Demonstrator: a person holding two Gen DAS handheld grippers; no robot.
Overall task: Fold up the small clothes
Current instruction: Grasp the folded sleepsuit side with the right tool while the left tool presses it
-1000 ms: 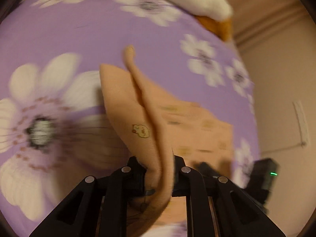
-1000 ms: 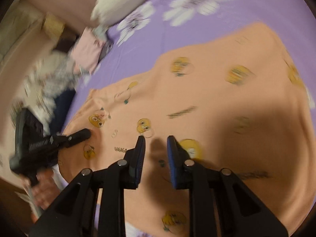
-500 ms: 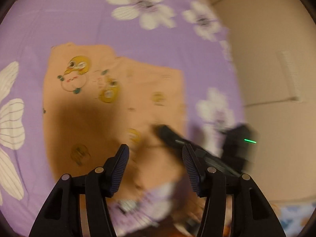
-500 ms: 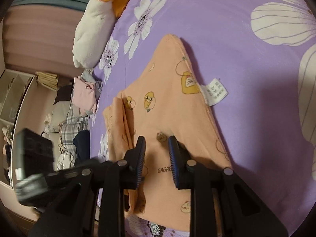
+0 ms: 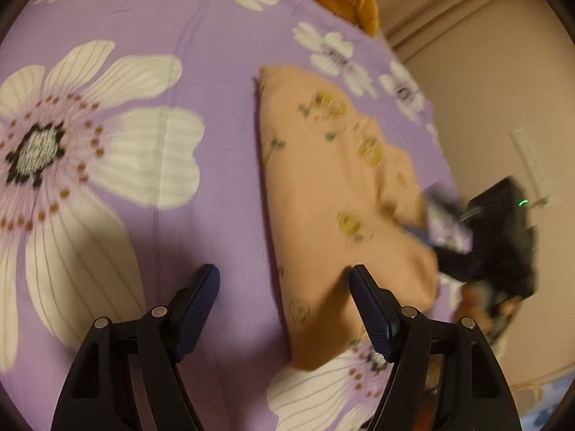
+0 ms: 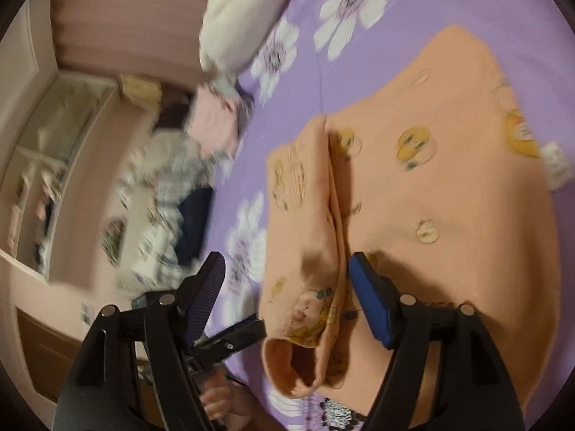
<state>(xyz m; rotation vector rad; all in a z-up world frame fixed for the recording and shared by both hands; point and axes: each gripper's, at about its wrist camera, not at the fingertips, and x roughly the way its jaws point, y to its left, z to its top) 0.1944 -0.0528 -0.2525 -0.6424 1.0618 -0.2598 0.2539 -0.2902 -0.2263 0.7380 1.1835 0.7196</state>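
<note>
Both of your grippers have let go since a second ago. Your left gripper (image 5: 284,287) had its jaws clenched on a raised fold of the orange garment (image 5: 337,194); now the jaws are opening, nothing is pressed between them, and the purple bedsheet (image 5: 215,72) shows in the gap, with the garment's near edge passing just inside the right-hand finger. Your right gripper (image 6: 287,276) had its jaws nearly together above the cloth; they too are opening, and a folded sleeve (image 6: 305,222) of the garment lies between them without either pad pressing it. The garment itself no longer hangs from your left gripper. It lies flat on the bed, folded narrower than before, with its sleeve laid over the body and the cuff opening toward you in the right wrist view. A white label (image 6: 555,165) sticks out at its far right edge. Beyond it, a white pillow (image 6: 244,18) sits at the head of the bed, and a blurred heap of other clothes (image 6: 179,179) lies along the left side.
</note>
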